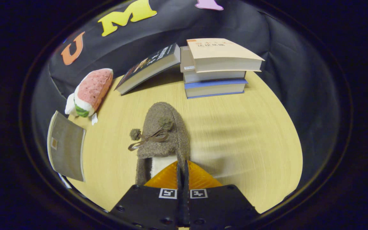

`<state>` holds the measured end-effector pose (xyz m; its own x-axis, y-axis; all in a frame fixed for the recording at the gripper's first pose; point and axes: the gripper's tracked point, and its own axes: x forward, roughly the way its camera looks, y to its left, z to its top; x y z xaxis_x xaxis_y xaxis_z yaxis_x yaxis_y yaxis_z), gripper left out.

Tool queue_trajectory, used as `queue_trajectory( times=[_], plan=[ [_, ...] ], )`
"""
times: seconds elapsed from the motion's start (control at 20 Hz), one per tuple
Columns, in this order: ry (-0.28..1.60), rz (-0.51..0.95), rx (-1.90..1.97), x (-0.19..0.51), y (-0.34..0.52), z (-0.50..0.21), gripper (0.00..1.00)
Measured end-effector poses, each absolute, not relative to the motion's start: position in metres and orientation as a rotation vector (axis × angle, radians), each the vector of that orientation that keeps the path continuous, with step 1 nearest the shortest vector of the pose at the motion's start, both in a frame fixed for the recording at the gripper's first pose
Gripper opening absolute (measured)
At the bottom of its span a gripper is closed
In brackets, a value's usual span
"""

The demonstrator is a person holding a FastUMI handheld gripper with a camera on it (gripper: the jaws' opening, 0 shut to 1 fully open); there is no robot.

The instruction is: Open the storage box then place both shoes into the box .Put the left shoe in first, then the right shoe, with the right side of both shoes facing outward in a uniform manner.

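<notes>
Claw [182, 169] closed on shoe's [163, 134] right collar edge.

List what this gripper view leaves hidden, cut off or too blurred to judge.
- Shoe heel: hidden behind the closed fingers; the gripper pinches its collar edge.
- Whether it is the left or right shoe: cannot tell.
- Table right of the shoe: streaked by motion blur.
- Grey booklet: far edge cut off.
- Leaning book: cover too small to read.
</notes>
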<state>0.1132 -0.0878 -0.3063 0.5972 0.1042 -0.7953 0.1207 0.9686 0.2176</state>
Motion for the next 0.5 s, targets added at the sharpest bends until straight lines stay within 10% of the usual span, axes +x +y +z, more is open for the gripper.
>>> queue_trajectory(
  times=[0.5],
  plan=[
    [0.905,0.011,0.451,0.083,-0.017,-0.238,0.00]
  ],
)
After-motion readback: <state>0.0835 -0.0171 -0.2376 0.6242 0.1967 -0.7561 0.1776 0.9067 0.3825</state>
